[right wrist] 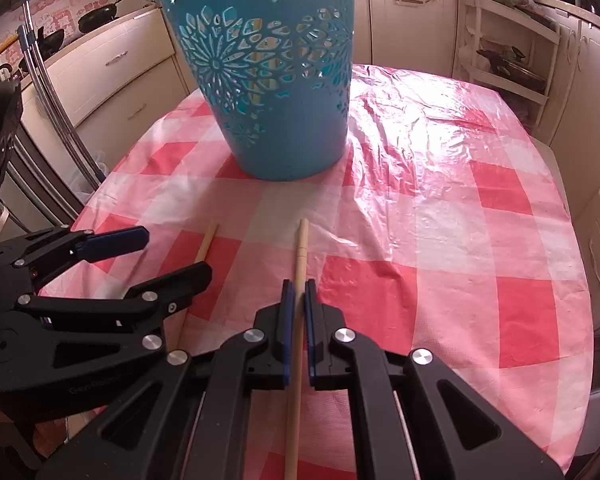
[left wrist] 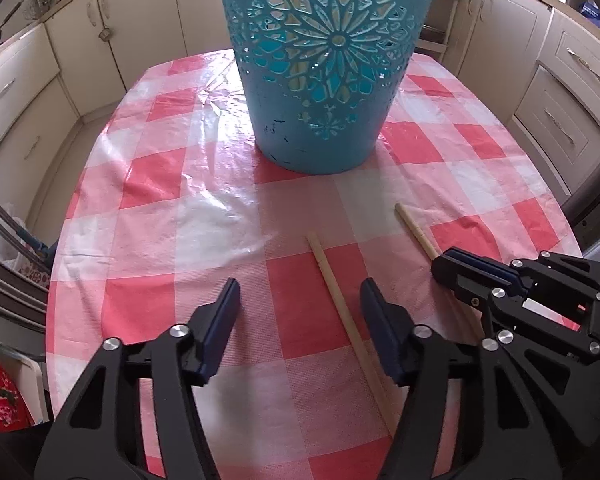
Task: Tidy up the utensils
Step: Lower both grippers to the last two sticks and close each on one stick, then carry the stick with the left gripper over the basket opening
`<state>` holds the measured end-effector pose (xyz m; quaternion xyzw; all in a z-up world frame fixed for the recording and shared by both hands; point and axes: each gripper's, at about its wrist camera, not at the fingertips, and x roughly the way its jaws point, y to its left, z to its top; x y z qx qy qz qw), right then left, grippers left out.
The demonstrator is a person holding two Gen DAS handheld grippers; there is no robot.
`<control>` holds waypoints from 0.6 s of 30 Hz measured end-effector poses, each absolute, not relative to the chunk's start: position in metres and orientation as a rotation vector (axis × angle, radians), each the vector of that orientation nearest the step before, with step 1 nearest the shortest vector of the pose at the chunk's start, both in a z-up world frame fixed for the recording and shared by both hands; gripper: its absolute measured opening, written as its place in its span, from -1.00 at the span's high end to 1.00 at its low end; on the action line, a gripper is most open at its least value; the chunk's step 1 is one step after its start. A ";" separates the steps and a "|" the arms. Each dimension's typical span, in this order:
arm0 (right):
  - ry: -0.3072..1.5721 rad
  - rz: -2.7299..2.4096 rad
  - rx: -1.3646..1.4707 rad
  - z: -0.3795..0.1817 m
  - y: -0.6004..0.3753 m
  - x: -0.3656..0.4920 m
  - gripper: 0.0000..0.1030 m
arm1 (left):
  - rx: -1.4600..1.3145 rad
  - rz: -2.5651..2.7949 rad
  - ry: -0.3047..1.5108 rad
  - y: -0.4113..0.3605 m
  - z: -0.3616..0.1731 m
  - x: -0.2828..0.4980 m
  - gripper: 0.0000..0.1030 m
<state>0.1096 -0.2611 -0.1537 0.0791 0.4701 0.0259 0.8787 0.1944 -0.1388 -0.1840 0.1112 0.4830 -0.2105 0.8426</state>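
Note:
Two wooden chopsticks lie on a table with a red and white checked cloth [left wrist: 204,216]. A tall blue cut-out holder [left wrist: 324,68] stands behind them; it also shows in the right wrist view [right wrist: 276,80]. My left gripper [left wrist: 300,316] is open, its jaws either side of the left chopstick [left wrist: 332,284], which lies close to the right finger. My right gripper [right wrist: 299,300] is shut on the right chopstick [right wrist: 301,248], low at the cloth. That gripper shows from the side in the left wrist view [left wrist: 476,276], over the right chopstick [left wrist: 414,228].
Cream kitchen cabinets [left wrist: 36,92] ring the table. A white shelf rack [right wrist: 512,48] stands at the back right. Pans [right wrist: 100,16] sit on the counter at the back left. The cloth is wrinkled on the right half [right wrist: 440,128].

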 end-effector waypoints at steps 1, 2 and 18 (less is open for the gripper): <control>0.979 0.056 0.167 -0.154 -0.262 0.109 0.88 | 0.251 -0.449 1.003 -0.141 -0.184 0.192 0.22; 0.977 0.057 0.169 -0.154 -0.262 0.109 0.88 | 0.259 -0.464 0.991 -0.143 -0.184 0.191 0.45; 0.950 0.054 0.186 -0.155 -0.263 0.114 0.88 | 0.350 -0.591 0.921 -0.159 -0.184 0.181 0.89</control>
